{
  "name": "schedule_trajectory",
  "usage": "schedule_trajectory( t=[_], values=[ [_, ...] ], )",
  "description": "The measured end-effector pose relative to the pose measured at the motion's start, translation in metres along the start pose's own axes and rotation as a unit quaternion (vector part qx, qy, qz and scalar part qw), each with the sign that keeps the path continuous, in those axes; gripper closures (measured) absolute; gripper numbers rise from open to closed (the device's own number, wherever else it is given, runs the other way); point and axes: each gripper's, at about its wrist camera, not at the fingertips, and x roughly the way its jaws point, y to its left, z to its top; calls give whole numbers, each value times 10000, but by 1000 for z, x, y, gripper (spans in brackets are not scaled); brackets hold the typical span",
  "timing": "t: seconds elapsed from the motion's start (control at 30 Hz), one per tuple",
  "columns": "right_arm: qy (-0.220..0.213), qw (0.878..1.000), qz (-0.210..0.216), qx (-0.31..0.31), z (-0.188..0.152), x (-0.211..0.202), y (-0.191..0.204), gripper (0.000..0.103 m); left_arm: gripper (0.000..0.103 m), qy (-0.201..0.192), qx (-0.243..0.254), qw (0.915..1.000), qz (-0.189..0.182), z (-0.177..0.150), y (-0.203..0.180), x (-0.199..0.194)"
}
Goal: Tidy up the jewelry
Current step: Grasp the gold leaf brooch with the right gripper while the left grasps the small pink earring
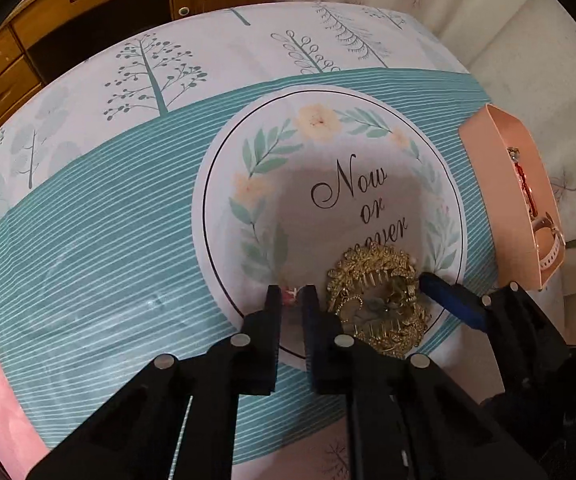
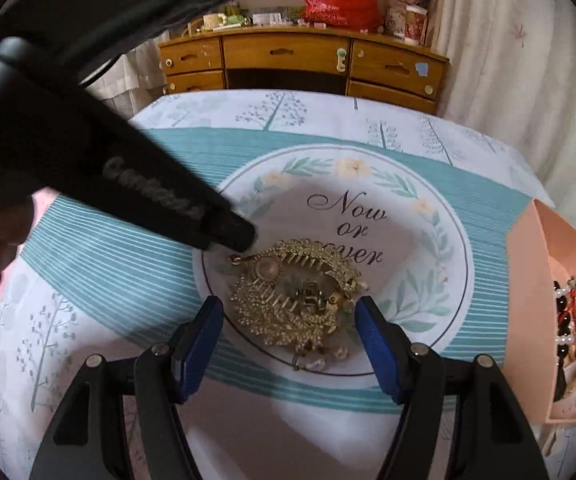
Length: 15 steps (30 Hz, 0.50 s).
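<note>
Two gold hair combs (image 2: 296, 304), seemingly; one pink tray (image 2: 528, 280).

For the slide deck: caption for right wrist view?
Open right gripper straddles gold hair clips on the tablecloth; pink box alongside.

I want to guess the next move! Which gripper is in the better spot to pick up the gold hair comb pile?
Probably the right gripper. It is open, with the gold hair combs between its blue fingers. The left gripper is nearly shut beside the pile, on something small I cannot make out.
</note>
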Motion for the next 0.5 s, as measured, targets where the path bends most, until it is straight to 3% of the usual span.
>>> schedule_trajectory(
  t=[0.17, 0.23, 0.47, 0.5],
  values=[
    [-15, 10000, 48, 50, 1, -2, -3, 38, 98, -81, 51, 9999, 49, -1, 1, -1],
    [-94, 9999, 58, 38, 1, -6, -3, 45, 98, -92, 14, 9999, 87, 1, 1, -2],
    [-121, 9998, 119, 77, 5, -12, -3, 45, 98, -153, -85, 9998, 132, 0, 2, -13],
    [-152, 9998, 130, 56, 6, -15, -2, 50, 99, -180, -89, 9997, 144, -1, 2, -16]
  ],
)
